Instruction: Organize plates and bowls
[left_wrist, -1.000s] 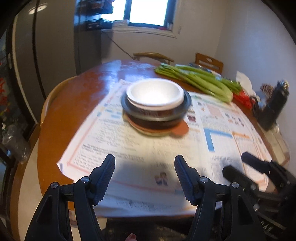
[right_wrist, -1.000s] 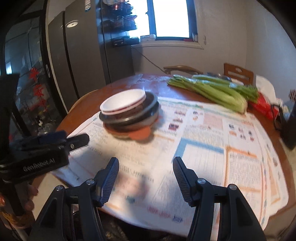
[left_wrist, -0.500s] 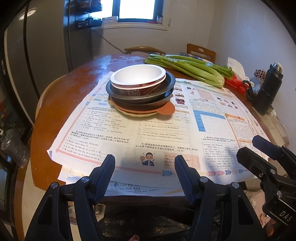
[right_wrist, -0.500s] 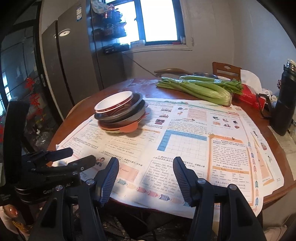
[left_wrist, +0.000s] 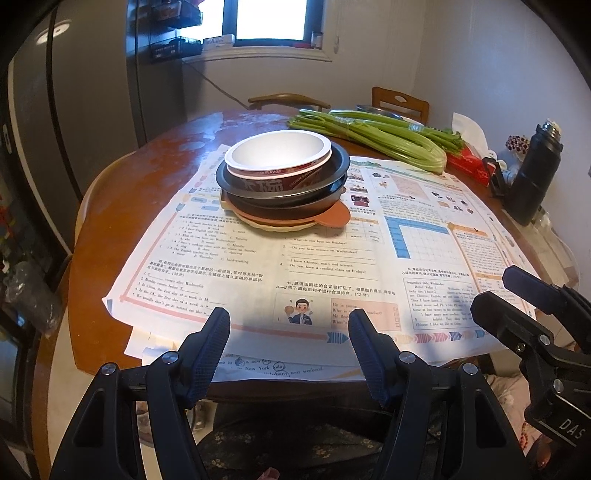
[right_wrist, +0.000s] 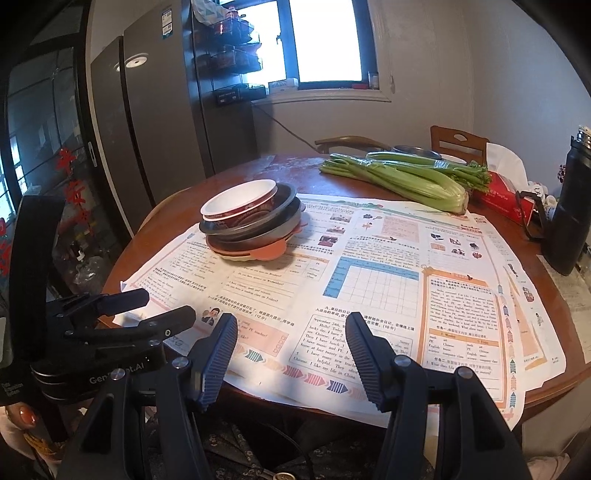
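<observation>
While the white bowl (left_wrist: 277, 154) sits empty inside two dark bowls (left_wrist: 284, 192) on an orange plate (left_wrist: 332, 216), this stack stands on printed sheets (left_wrist: 369, 266) upon the round table (left_wrist: 122, 206). My left gripper (left_wrist: 289, 345) and right gripper (right_wrist: 291, 349) both hang apart-jawed before the table, holding nothing.

white bowl (left_wrist: 279, 153) with red band, dark grey bowls (left_wrist: 284, 192), orange plate (left_wrist: 332, 218), green celery (left_wrist: 384, 134).

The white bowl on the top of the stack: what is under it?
The white bowl sits in two dark bowls, over an orange plate and a pale plate rim. Their insides are covered.
</observation>
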